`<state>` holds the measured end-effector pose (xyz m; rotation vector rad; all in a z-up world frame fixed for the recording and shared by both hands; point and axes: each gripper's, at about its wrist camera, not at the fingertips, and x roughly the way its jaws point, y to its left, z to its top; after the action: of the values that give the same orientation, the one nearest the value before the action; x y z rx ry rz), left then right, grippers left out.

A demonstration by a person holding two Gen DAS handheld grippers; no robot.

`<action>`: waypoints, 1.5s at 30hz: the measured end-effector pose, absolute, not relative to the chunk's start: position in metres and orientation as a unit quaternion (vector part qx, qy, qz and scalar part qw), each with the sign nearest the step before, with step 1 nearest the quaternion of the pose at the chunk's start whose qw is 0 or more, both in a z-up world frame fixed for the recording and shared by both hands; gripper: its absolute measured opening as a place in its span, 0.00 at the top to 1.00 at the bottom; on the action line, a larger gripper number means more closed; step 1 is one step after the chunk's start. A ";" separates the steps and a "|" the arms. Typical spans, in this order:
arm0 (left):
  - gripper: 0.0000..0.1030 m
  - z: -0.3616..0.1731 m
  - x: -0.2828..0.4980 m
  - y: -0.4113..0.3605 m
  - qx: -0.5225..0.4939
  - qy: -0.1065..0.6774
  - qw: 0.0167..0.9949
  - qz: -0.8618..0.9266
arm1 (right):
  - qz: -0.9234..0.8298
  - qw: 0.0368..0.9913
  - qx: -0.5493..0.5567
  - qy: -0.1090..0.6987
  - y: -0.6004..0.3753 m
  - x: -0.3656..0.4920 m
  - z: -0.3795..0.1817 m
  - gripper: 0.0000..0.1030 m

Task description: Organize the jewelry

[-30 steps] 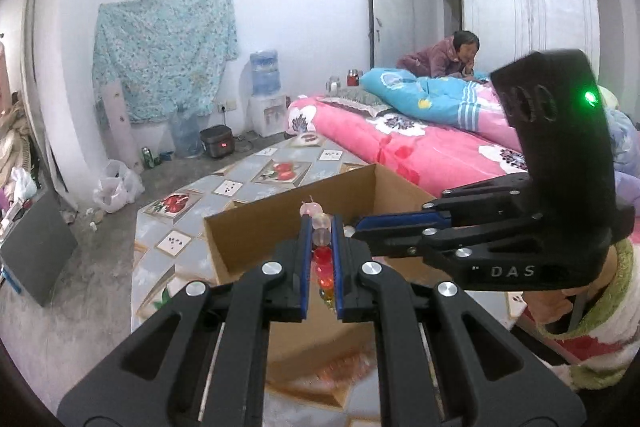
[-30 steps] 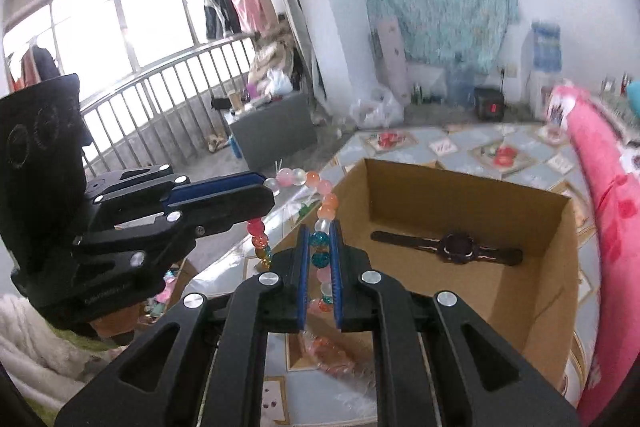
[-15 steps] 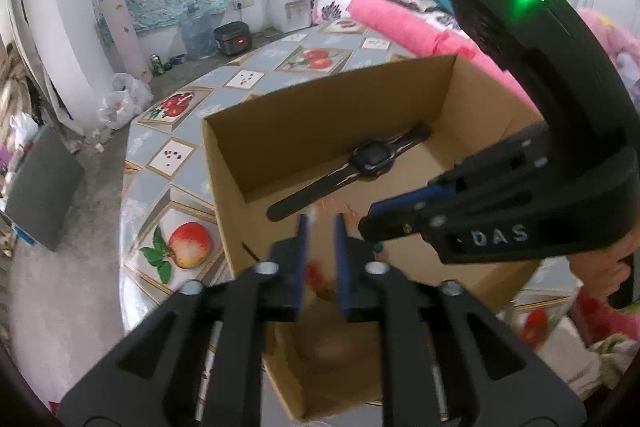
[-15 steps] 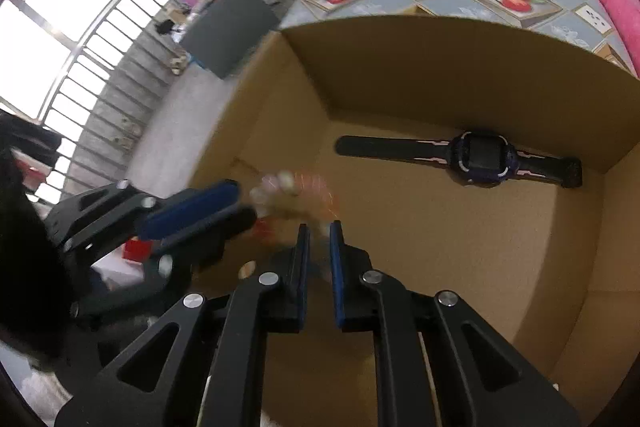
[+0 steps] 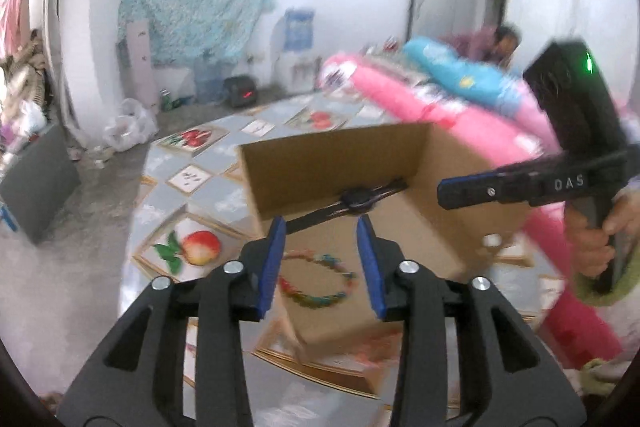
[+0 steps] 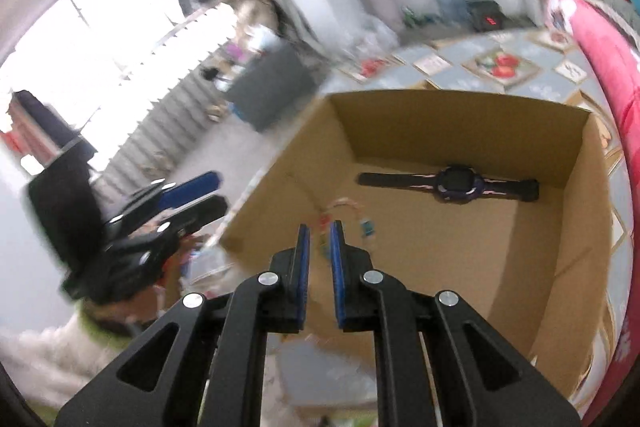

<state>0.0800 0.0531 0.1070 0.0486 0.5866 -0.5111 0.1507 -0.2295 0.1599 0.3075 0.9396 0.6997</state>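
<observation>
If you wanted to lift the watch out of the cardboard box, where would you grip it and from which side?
Probably the round case in the middle of the watch, coming from above through the open top of the cardboard box. It lies flat with both straps stretched out near the far wall, so the case is the thickest, stiffest part; jaws closing across its width should hold better than on a limp strap.

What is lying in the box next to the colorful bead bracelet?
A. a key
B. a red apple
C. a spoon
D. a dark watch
D. A dark watch lies flat on the floor of the box, near its far wall, and the bead bracelet lies closer to the near side.
</observation>
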 end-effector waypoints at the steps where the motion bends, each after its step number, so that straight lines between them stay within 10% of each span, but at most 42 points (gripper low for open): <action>1: 0.62 0.107 0.073 0.055 0.015 0.281 0.925 -0.257 | 0.348 0.821 0.145 0.428 -0.234 0.133 0.163 0.89; 45: 0.51 -0.007 0.047 -0.004 -0.004 0.416 0.866 -0.277 | 0.247 0.826 0.274 0.426 -0.322 0.087 0.074 0.80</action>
<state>0.0472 -0.0043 -0.0071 -0.0081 0.8705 -0.5794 0.0871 -0.3219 0.0742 0.5812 0.9053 0.5249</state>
